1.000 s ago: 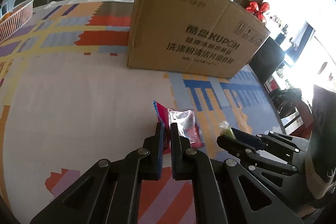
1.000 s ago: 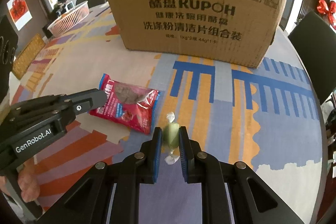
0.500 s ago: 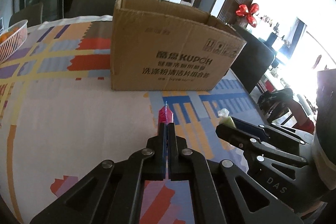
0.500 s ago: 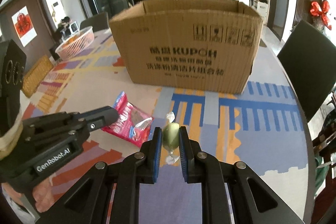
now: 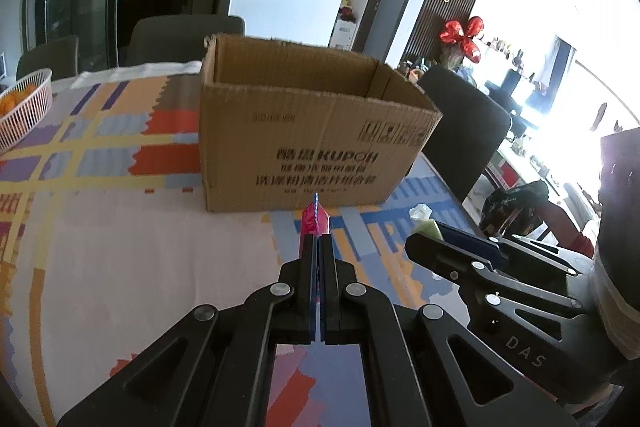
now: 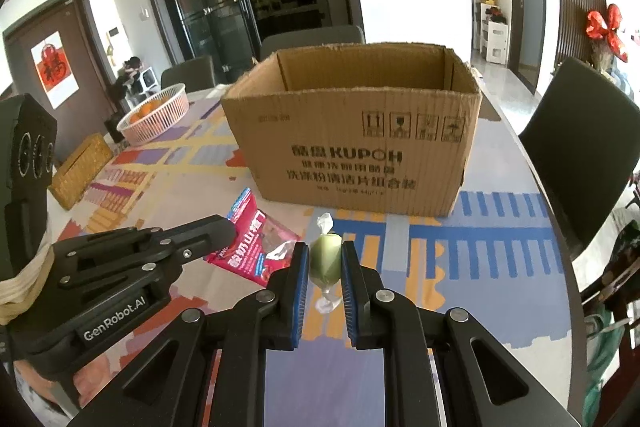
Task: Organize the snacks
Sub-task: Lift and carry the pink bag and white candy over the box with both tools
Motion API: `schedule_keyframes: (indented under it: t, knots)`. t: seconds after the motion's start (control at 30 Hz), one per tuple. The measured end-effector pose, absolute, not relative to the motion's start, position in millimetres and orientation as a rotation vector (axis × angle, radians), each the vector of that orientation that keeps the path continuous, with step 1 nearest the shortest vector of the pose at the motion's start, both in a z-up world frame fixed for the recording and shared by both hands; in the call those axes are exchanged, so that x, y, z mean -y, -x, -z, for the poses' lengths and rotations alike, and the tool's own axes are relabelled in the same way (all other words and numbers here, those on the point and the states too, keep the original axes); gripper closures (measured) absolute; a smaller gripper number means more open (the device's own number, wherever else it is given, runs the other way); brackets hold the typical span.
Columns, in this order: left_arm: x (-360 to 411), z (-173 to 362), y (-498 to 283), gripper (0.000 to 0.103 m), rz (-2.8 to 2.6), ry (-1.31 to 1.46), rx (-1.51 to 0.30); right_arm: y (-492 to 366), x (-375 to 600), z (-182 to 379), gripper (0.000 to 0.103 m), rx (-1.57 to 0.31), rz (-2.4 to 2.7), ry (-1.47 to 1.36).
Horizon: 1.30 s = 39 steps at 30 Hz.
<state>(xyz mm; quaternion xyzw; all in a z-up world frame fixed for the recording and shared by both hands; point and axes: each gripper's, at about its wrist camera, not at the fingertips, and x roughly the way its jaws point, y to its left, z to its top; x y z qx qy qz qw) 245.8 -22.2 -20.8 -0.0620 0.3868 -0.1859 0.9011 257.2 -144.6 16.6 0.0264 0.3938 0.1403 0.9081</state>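
So both grippers have something pinched right now. The left gripper has its jaws squeezed almost flat together on the red snack packet, which shows edge-on in the left wrist view, a thin red sliver poking up out of the tips at the centre of the frame. In the right wrist view you get the packet broadside, lower left of centre, red with a clear window and white lettering, hanging off the tip of the left gripper above the tablecloth. The right gripper is closed on the green wrapped candy; its blue pads press on either side of the candy's body and the twisted clear wrapper ends stick out above and below. From the left wrist view the same candy peeks out at the right-centre, just past the tip of the right gripper. The cardboard box sits beyond both, upper middle of each frame, open-topped, flaps gone, black printing on the near wall; what I can see of its inside is just bare cardboard, the floor is hidden. Everything's on a table with a colourful patterned tablecloth. A white basket of oranges sits off at the left, and dark chairs stand around the table.
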Motion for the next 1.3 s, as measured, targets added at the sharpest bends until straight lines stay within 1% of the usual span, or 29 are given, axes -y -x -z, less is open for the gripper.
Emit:
schedule_keyframes:
  t: [0.23,0.57,0.9,1.13,1.3]
  knots:
    - [26,-1,-251,0.100,0.384,0.122,-0.752,-262,148,-35,0.086,-0.762,-0.288,-0.064]
    - [24,-42,-266,0.100,0.374,0.117,-0.655,-277,155,-76,0.086,-0.655,-0.272,-0.069]
    - [23,-77,-286,0.100,0.350,0.094,-0.580,-297,153,-106,0.086,-0.593,-0.269,-0.056]
    - [22,-88,-310,0.100,0.341,0.088,-0.570,-315,156,-123,0.086,-0.569,-0.261,-0.060]
    - [21,-88,-329,0.100,0.330,0.079,-0.577,-331,155,-125,0.086,-0.572,-0.255,-0.048]
